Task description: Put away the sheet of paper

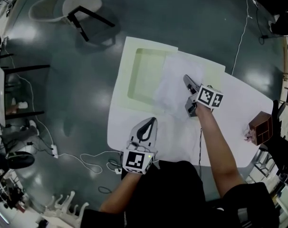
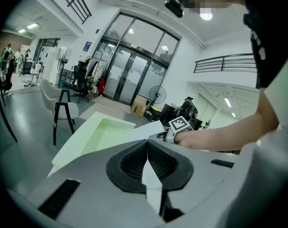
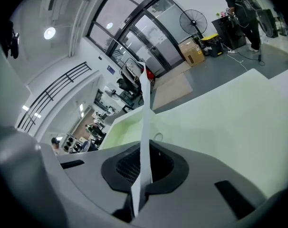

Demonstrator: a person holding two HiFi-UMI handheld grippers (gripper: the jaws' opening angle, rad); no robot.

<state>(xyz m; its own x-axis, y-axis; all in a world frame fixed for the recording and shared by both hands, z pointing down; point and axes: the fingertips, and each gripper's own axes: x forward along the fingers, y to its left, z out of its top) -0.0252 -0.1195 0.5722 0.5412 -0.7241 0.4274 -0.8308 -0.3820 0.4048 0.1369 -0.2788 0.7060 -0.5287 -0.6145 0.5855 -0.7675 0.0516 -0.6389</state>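
In the head view the right gripper (image 1: 187, 81) is closed on one edge of the sheet of paper (image 1: 174, 85) and holds it over the right part of the pale green tray (image 1: 134, 70). The left gripper (image 1: 148, 123) is near the front edge of the white table (image 1: 239, 103), apart from the sheet. I judge the task about half done: the sheet is picked up, but it is not released, and where it must go I cannot tell, perhaps the tray. A small brown box (image 1: 262, 127) stands at the table's right end. The floor is dark and shiny, with a chair (image 1: 80, 6) and loose cables (image 1: 87, 158) on it.

In the left gripper view the left gripper (image 2: 147, 144) has its jaws together with nothing between them. The tray (image 2: 101, 134) lies ahead, and behind it are glass doors (image 2: 129, 75).

In the right gripper view the right gripper (image 3: 144, 164) pinches the sheet (image 3: 145, 122), which stands up between the pads as a thin white strip. The tray (image 3: 220, 122) fills the right side. Far back I see a standing fan (image 3: 192, 20) and a person (image 3: 239, 8).
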